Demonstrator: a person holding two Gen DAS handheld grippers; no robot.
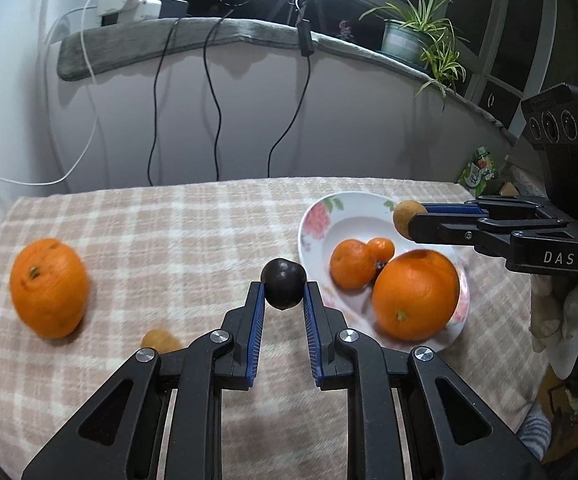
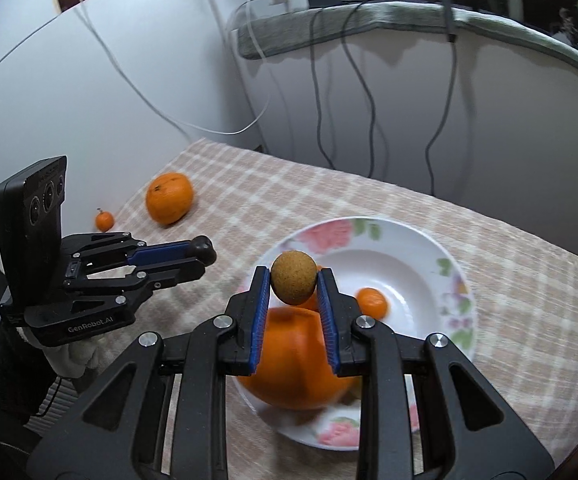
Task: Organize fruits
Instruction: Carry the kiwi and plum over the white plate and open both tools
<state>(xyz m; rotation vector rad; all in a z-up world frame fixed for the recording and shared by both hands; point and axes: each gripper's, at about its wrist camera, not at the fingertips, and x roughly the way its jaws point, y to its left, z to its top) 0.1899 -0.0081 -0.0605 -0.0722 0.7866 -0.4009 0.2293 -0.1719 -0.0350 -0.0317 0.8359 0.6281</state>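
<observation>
**Two small fruits carried toward the plate**

A tabletop (image 1: 193,216) under a beige checked cloth stands against a white wall with hanging cables and a grey-covered sill. Nearest the left wrist camera, the left gripper (image 1: 284,292) has its jaws clamped on a dark plum (image 1: 283,283), round, glossy and almost black, held above the cloth just beside the floral plate (image 1: 321,216). It looks light and smooth-skinned, so likely slippery and easily bruised; a gentle grip across its widest part seems right. The right gripper (image 2: 293,284) has its jaws clamped on a longan (image 2: 293,282), a tan, matte, rough-skinned ball, held over the plate; it looks light, with a thin shell that could crack under pressure. Below it in the plate lie a large orange (image 1: 415,295) and two tangerines (image 1: 353,264). Farther off on the cloth rest another orange (image 1: 49,288), a second longan (image 1: 159,340) and a tiny tangerine (image 2: 104,221), well apart from the plate.
</observation>
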